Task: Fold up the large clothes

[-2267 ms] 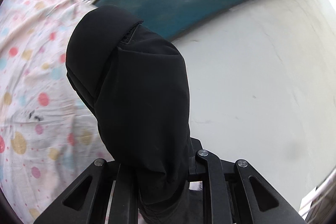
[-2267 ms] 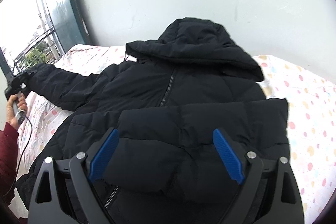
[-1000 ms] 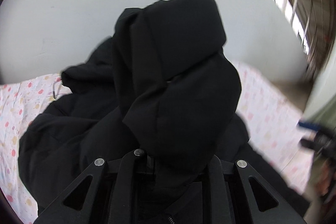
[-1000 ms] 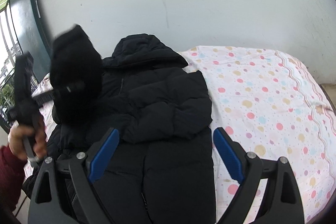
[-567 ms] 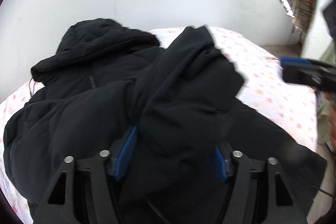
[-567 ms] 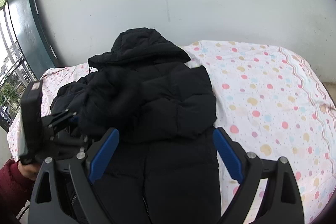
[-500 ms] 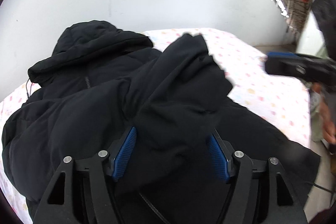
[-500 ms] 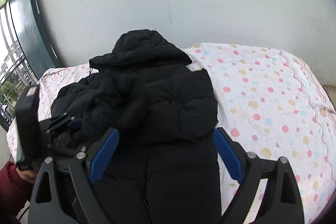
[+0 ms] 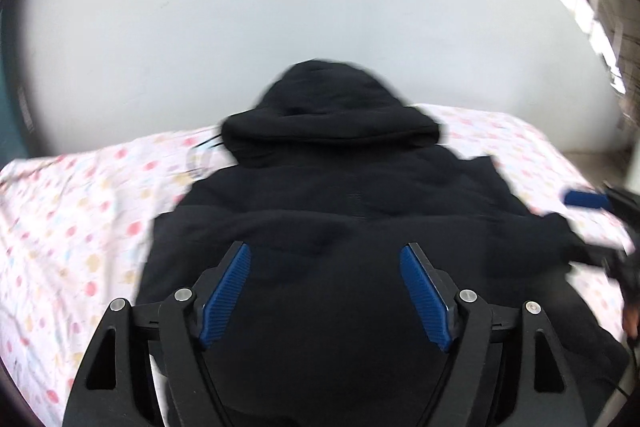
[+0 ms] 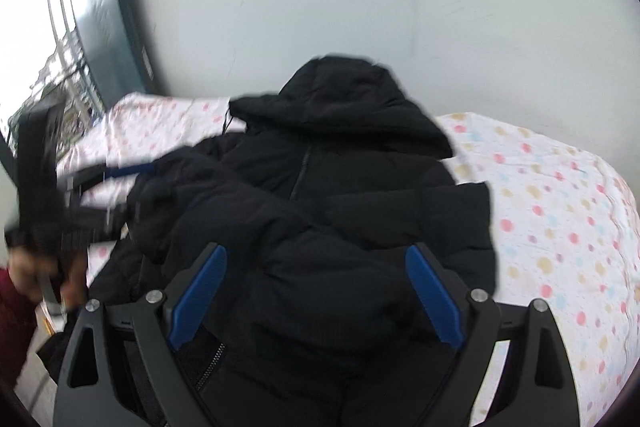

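Observation:
A black hooded puffer jacket (image 9: 328, 187) (image 10: 360, 187) lies front-up on the spotted bed sheet (image 10: 560, 211), hood toward the wall. Both sleeves lie folded across its chest; one sleeve (image 10: 192, 195) is bunched at the left. My left gripper (image 9: 325, 249) hovers over the jacket's lower body. Its jaws are opening, and nothing is pinched between the blue pads (image 9: 226, 287). My right gripper (image 10: 317, 251) is open above the jacket's lower half, holding nothing. In the right wrist view the left gripper (image 10: 120, 171) shows as a blur at the left, with a hand (image 10: 36, 271) on it.
A pale wall (image 9: 320, 7) rises right behind the bed. A dark green frame and a window (image 10: 96, 27) stand at the left. The sheet (image 9: 80, 211) is bare on both sides of the jacket. The right gripper's blue pad (image 9: 586, 199) shows at the left wrist view's right edge.
The left gripper carried the sleeve across, opened and let it go; the sleeve now lies on the jacket's chest. The left gripper has drawn back. The right gripper stayed open and swung sideways.

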Motion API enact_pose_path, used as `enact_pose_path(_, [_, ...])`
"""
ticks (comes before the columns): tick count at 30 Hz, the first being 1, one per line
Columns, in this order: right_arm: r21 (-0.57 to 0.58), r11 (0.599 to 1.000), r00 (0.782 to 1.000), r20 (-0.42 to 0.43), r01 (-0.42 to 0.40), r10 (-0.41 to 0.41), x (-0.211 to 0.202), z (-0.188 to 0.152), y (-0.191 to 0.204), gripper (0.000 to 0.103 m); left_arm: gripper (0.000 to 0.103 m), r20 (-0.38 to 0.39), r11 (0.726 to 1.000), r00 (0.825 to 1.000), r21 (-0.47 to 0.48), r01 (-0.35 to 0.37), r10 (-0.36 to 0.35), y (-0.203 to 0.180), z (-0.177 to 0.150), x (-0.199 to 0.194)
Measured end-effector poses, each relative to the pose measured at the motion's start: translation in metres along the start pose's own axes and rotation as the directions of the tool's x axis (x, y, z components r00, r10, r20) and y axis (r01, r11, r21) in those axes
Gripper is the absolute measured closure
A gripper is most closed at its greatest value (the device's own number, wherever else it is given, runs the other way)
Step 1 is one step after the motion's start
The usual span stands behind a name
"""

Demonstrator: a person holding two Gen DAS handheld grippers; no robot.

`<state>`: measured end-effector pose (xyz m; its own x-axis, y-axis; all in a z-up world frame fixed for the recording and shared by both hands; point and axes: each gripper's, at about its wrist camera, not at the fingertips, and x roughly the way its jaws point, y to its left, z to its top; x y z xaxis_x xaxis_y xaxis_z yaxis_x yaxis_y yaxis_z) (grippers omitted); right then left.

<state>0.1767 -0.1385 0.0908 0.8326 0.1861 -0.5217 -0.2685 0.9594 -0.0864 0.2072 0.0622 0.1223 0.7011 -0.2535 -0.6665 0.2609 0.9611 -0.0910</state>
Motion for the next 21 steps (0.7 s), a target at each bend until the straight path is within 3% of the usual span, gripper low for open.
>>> enact_pose_path(4, [-0.079,0.996,0.998,-0.044,0.038,-0.041,0.031,-0.011,0.010,0.011,0.027,-0.043,0.996,0.998,-0.067,-0.056,0.053,0.025,-0.009,0.025])
enact_pose_path(7, [-0.101,0.992,0.992,-0.097,0.070,-0.080,0.053,-0.025,0.005,0.011,0.026,-0.080,0.997,0.996,-0.070,-0.043,0.037,0.024,-0.024,0.039])
enact_pose_path(14, [-0.090,0.994,0.974,-0.209,0.068,-0.085,0.092,-0.062,-0.008,0.011,0.024,-0.125,0.999,0.992,-0.029,-0.024,0.020,0.003,-0.045,0.075])
enact_pose_path(21, [-0.093,0.993,0.971,-0.224,0.069,-0.088,0.090,-0.057,-0.008,0.011,0.023,-0.135,1.000,0.991,-0.003,0.003,-0.003,0.006,-0.032,0.064])
